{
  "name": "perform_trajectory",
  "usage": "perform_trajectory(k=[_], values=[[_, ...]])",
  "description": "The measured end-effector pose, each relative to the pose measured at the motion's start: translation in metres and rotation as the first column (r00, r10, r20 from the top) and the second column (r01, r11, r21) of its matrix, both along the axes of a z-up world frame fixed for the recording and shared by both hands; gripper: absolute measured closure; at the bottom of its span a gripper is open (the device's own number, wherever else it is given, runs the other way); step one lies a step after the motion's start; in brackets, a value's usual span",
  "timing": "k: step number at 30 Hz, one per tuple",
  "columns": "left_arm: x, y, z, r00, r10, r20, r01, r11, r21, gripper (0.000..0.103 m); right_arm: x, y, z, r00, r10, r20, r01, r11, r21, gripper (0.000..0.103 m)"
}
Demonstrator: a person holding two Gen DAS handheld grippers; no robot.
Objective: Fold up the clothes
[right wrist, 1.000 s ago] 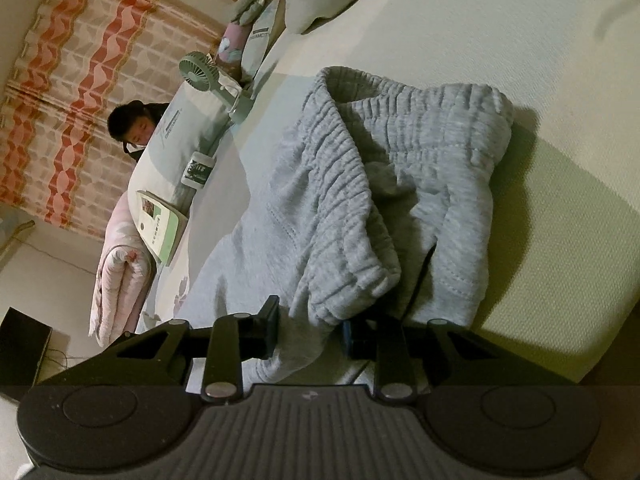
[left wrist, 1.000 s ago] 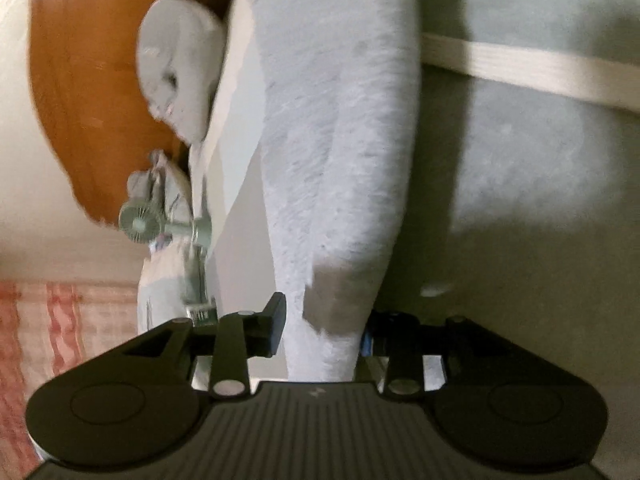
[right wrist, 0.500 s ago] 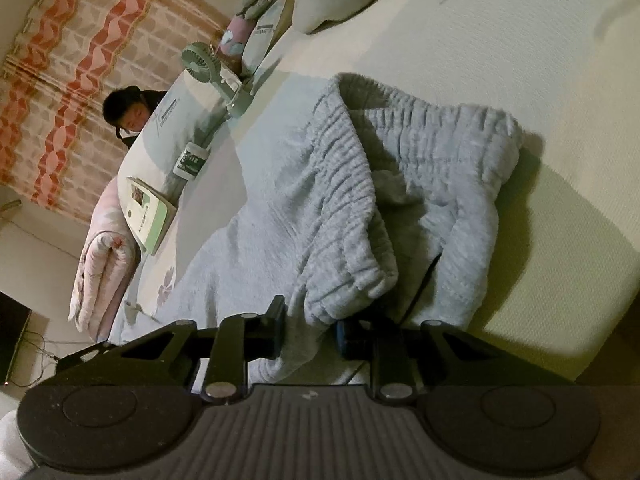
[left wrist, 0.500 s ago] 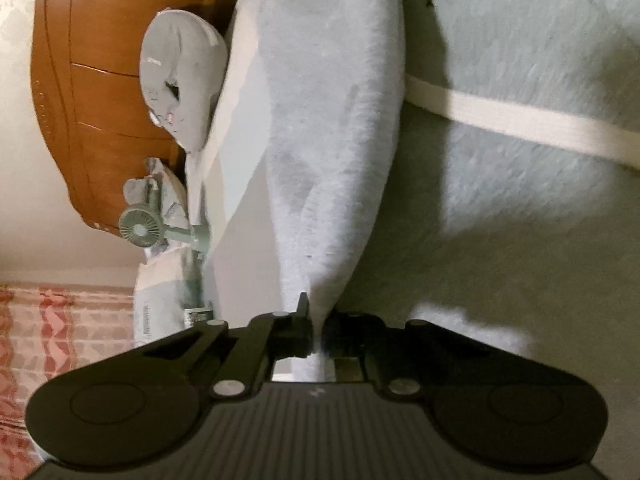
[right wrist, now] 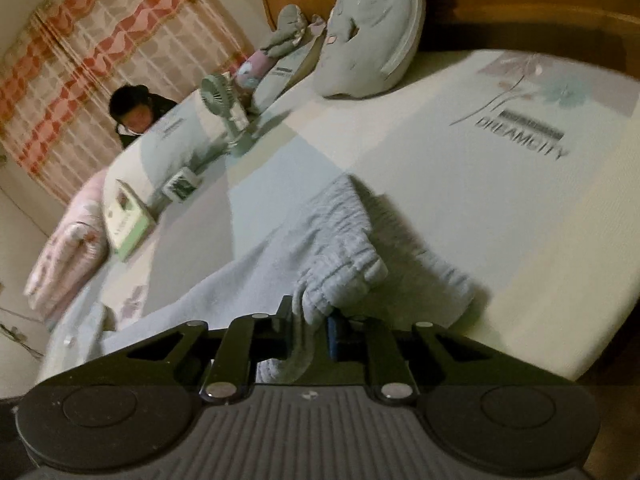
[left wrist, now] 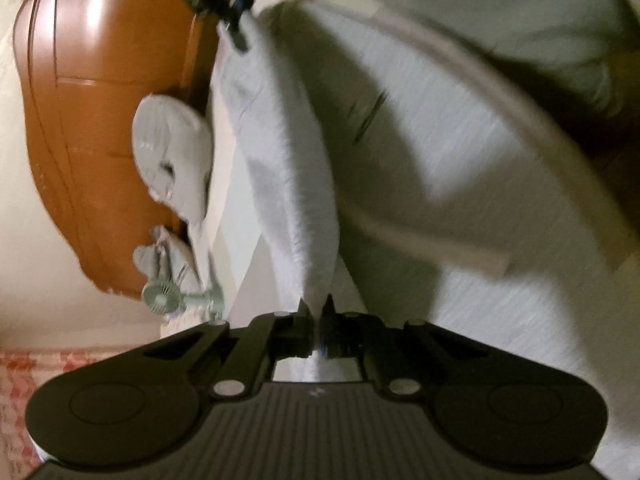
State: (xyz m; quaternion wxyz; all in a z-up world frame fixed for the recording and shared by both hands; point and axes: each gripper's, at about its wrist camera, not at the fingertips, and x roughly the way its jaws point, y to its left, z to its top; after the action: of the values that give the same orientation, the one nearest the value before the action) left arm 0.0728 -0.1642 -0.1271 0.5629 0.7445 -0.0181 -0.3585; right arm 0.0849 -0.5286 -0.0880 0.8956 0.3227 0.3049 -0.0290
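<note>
The bed carries the grey sweatpants, which lie along it from the gathered waistband at the near right to the leg running off toward the wooden headboard. A second ago both sets of fingers stood apart around loose cloth. Now the left gripper has clamped fully closed on the end of the leg, and the fabric rises from its tips as a taut, narrow ridge instead of the slack, rounded tube it was. The right gripper is closing on the waistband, with a thick fold of ribbed elastic between its fingers and pressed by them; the waistband, which had stood up in a high heap, now sits lower and nearer the tips.

For the fold, this suggests both ends of the garment are in hand, or very nearly, so the pants can probably be lifted and laid over themselves; the right grip is thick and may slip if pulled before it finishes closing.

Both grippers point downward at a slant toward the mattress. The left view is smeared with motion and has swung across the bed, while the right gripper has rolled and come up, so the headboard end, with a grey plush pillow and a small green fan, now shows more level.
</note>
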Motion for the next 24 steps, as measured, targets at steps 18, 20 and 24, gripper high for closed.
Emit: perform_trajectory(k=[18, 20, 24], values=[[-0.039, -0.006, -0.017, 0.993, -0.058, -0.107, 0.057, 0.998, -0.010, 0.102, -0.011, -0.018, -0.018, 0.998, 0.020, -0.058, -0.021, 1.000, -0.021, 0.088], [-0.039, -0.006, -0.020, 0.990, -0.044, -0.137, 0.041, 0.999, -0.018, 0.102, -0.013, -0.018, -0.021, 0.998, 0.025, -0.066, -0.027, 0.999, -0.027, 0.088], [-0.042, -0.004, -0.025, 0.987, -0.034, -0.156, 0.031, 0.999, -0.025, 0.102, -0.015, -0.018, -0.024, 0.998, 0.011, -0.063, -0.012, 1.000, -0.022, 0.089]])
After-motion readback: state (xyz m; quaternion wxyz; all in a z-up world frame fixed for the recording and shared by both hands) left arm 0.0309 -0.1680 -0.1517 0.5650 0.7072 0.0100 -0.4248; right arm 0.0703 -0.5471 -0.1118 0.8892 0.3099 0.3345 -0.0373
